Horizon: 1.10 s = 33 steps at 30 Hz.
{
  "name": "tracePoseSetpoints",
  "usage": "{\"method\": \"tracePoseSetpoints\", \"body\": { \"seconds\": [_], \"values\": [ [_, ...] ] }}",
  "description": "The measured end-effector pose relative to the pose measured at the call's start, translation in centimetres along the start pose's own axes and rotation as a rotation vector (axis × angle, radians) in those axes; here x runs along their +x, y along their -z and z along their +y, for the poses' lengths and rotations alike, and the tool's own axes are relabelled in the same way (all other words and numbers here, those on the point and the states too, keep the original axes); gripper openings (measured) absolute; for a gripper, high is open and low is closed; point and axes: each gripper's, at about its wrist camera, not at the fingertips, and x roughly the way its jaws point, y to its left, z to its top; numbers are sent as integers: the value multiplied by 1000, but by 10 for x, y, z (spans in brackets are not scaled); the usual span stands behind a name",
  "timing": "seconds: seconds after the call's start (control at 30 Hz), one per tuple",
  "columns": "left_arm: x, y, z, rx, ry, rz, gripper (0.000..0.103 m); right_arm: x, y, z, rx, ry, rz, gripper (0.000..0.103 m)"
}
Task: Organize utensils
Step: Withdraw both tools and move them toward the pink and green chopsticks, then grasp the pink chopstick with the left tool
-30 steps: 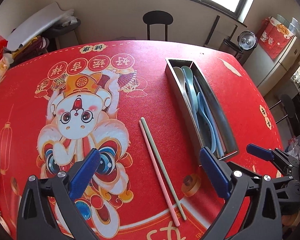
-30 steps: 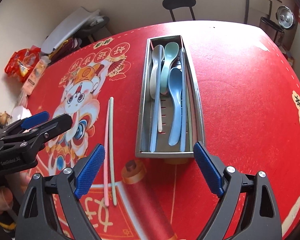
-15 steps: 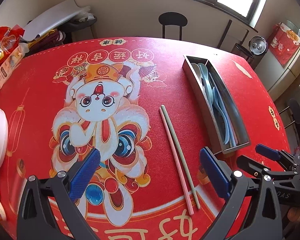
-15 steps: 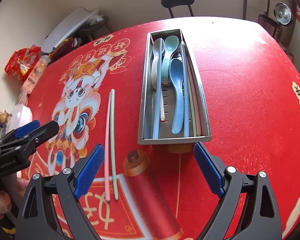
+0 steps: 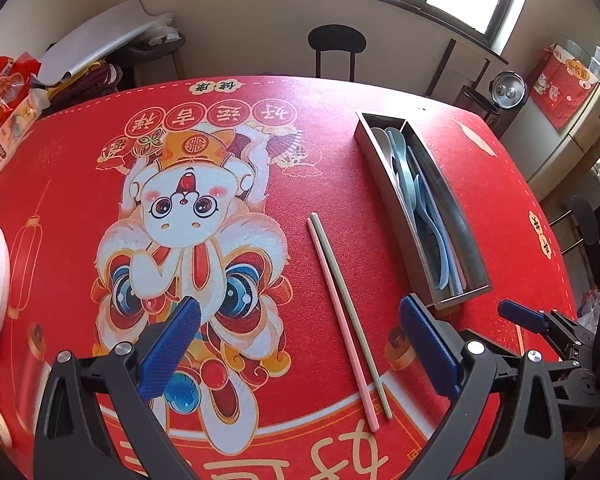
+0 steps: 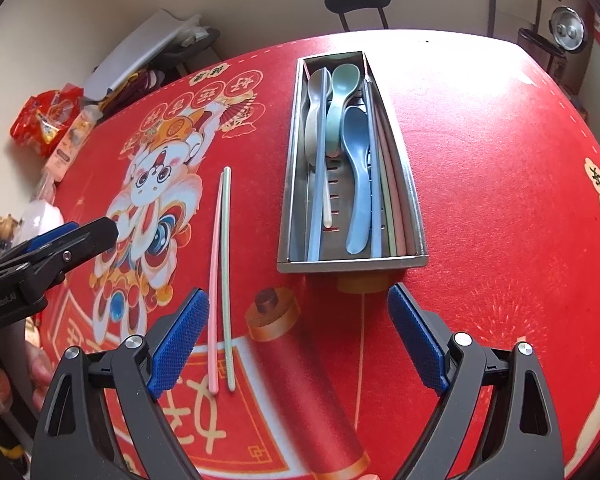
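Pink and green chopsticks [image 5: 346, 316] lie lengthwise between the wide-open, empty left gripper [image 5: 300, 352] jaws, probably nearer than the equally wide right gripper [image 6: 298, 332].

The left wrist camera is looking down and forward over the red table mat with the cartoon lion [image 5: 188, 216], fairly near. The right wrist camera is looking from further right, with the long silver metal tray [image 6: 414, 200] at 12 o'clock. Both are sharing the mat, the tray [image 5: 380, 176] and the pink and green chopsticks [image 5: 346, 316] [image 6: 222, 264].
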Motion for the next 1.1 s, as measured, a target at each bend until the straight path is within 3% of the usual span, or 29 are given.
{"method": "tracePoseSetpoints", "body": {
  "seconds": [0.37,0.57,0.83,1.1],
  "values": [
    [29,17,18,-47,39,84,96,9,5,-1,-20,35,7,88],
    [50,27,11,-23,73,151,82,18,9,-6,-2,24,18,87],
    [83,31,-11,23,115,220,46,21,12,-7,-4,35,24,87],
    [89,27,-22,73,74,193,28,21,14,-15,24,43,25,87]
  ]
}}
